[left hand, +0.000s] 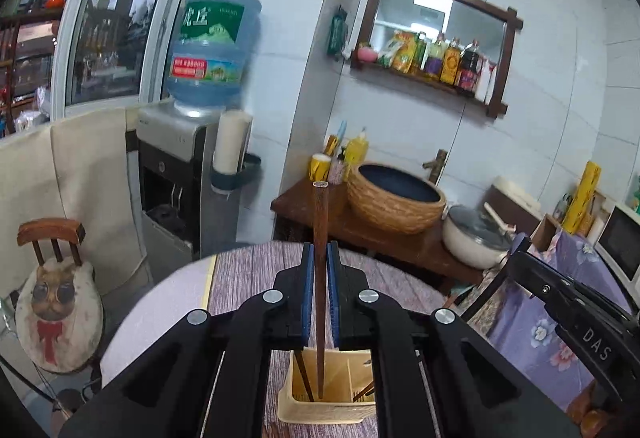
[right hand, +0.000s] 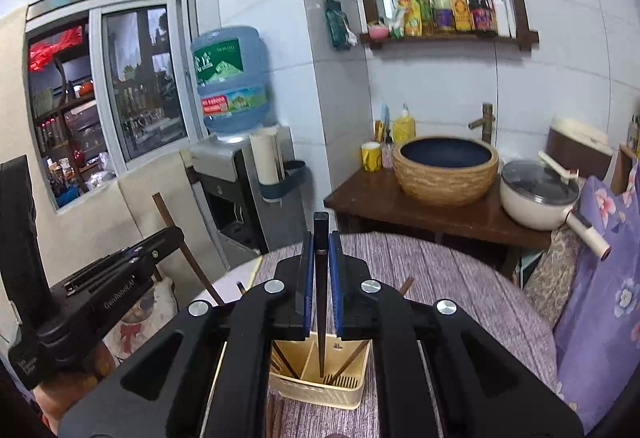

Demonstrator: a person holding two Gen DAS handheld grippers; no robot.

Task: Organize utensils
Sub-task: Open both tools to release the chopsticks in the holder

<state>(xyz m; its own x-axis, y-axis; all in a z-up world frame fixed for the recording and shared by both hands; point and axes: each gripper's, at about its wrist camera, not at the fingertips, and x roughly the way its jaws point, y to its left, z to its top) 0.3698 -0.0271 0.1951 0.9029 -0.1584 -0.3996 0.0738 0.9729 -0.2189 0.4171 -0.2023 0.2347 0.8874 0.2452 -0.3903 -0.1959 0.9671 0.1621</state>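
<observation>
My left gripper is shut on a brown wooden chopstick that stands upright, its lower tip hanging in the cream utensil holder below. My right gripper is shut on a black chopstick, also upright, its tip down in the middle compartment of the same cream holder. Other brown chopsticks lean in the holder's compartments. The left gripper shows at the left of the right wrist view with its brown chopstick. The right gripper's body shows at the right of the left wrist view.
The holder stands on a round table with a purple wood-grain cloth. Behind it are a wooden counter with a woven basin and a white lidded pot. A water dispenser stands at the left, and a small chair beside it.
</observation>
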